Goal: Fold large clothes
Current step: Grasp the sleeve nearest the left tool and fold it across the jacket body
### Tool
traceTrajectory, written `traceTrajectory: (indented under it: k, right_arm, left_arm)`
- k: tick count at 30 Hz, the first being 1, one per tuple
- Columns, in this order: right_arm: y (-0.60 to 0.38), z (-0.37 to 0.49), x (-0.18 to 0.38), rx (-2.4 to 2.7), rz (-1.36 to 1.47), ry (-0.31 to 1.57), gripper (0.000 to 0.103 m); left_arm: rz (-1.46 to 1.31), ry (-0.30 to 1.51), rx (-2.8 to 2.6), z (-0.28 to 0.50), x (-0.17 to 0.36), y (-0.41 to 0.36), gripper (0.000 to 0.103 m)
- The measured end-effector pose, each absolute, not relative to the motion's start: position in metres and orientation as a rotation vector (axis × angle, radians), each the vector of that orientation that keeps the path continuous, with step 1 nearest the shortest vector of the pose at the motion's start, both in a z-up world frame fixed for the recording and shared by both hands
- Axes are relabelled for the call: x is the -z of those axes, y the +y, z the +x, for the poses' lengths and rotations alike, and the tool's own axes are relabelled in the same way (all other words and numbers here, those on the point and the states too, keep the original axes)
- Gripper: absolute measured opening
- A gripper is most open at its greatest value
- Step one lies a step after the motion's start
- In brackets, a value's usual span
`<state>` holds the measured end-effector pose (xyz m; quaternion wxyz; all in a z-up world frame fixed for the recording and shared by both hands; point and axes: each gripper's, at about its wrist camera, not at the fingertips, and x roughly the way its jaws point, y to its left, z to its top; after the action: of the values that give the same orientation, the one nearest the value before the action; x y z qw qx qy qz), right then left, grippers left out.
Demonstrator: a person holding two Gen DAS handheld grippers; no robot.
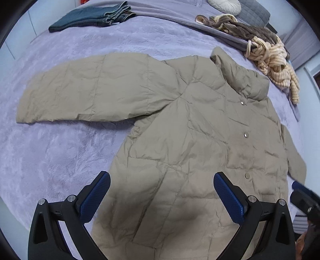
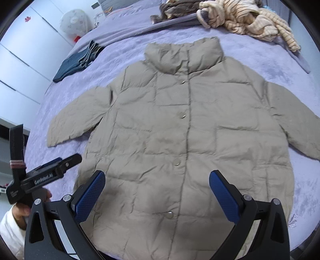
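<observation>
A khaki quilted puffer jacket (image 1: 180, 124) lies front up and snapped shut on a lavender bed, both sleeves spread out to the sides; it also shows in the right wrist view (image 2: 186, 130). My left gripper (image 1: 161, 180) is open and empty, hovering over the jacket's lower left part. My right gripper (image 2: 157, 178) is open and empty above the jacket's lower front, near the snap line. The left gripper also shows in the right wrist view (image 2: 60, 164), at the jacket's left hem. The right gripper's tip shows at the right edge of the left wrist view (image 1: 300, 192).
The lavender bed cover (image 1: 60, 150) surrounds the jacket. Folded dark jeans (image 1: 90, 17) lie at the far left. A brown and a cream striped knitted garment (image 1: 266, 52) are heaped at the far right, near the collar. A white pillow (image 1: 224, 5) lies behind. White cabinets (image 2: 20, 66) stand left of the bed.
</observation>
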<state>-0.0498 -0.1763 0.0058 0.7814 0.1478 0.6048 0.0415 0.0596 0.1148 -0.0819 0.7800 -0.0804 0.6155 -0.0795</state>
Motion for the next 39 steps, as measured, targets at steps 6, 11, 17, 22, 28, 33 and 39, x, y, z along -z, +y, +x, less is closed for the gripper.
traceTrajectory:
  k: [6,11,17,22,28,33,39]
  right_arm:
    - [-0.135,-0.035,0.024,-0.106,0.288,1.409,0.103]
    - [-0.120,-0.027,0.043,-0.101,0.283,1.457,0.103]
    - [-0.116,-0.010,0.054,-0.090,0.289,1.474,0.103]
    - [-0.109,0.013,0.054,-0.092,0.311,1.437,0.103]
    - [-0.087,0.053,0.064,-0.129,0.381,1.363,0.069]
    - [-0.058,0.093,0.094,-0.213,0.490,1.356,0.016]
    - [-0.024,0.130,0.144,-0.280,0.599,1.398,0.016]
  left_arm:
    - [-0.460,1.321,0.110,0.103,0.139,0.198,0.103]
    - [-0.680,1.305,-0.014,0.140,0.188,0.269,0.103]
    - [-0.651,1.222,-0.138,0.188,0.197,0.309,0.103]
    - [-0.598,1.177,-0.230,0.221,0.195,0.330,0.042]
    - [-0.443,1.045,-0.193,0.218,0.140,0.319,0.008]
    - [-0.227,0.916,-0.104,0.191,0.076,0.284,0.008]
    - [-0.084,0.807,0.101,0.161,0.015,0.223,0.008]
